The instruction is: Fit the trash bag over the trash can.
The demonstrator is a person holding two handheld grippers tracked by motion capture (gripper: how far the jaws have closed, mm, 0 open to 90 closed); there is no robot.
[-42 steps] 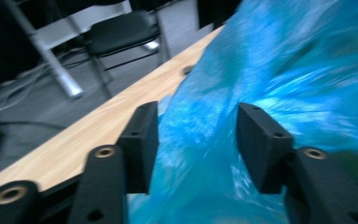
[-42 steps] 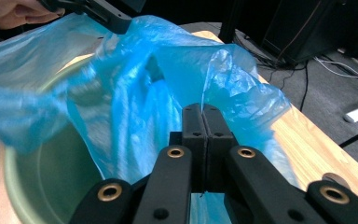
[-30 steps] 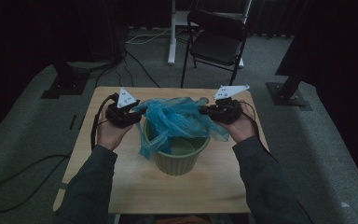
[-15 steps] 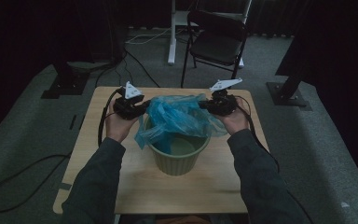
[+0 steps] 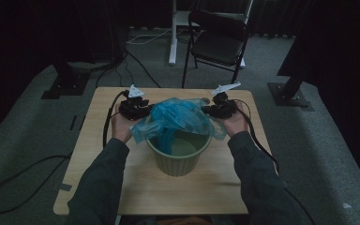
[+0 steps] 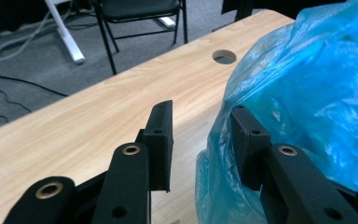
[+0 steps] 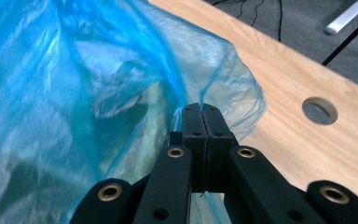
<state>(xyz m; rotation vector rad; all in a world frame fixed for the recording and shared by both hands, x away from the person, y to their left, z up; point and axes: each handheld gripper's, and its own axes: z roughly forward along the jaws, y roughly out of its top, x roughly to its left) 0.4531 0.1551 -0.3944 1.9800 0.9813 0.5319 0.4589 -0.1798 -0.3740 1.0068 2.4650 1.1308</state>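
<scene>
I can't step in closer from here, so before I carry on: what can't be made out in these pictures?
- High view: the bin's bottom, covered by the blue bag.
- High view: both tongs' jaws, too small and dark.
- Left gripper view: whether the left tongs hold any film; one jaw sits behind the bag.
- Right gripper view: the bin, behind the bag pinched in the right tongs.
</scene>
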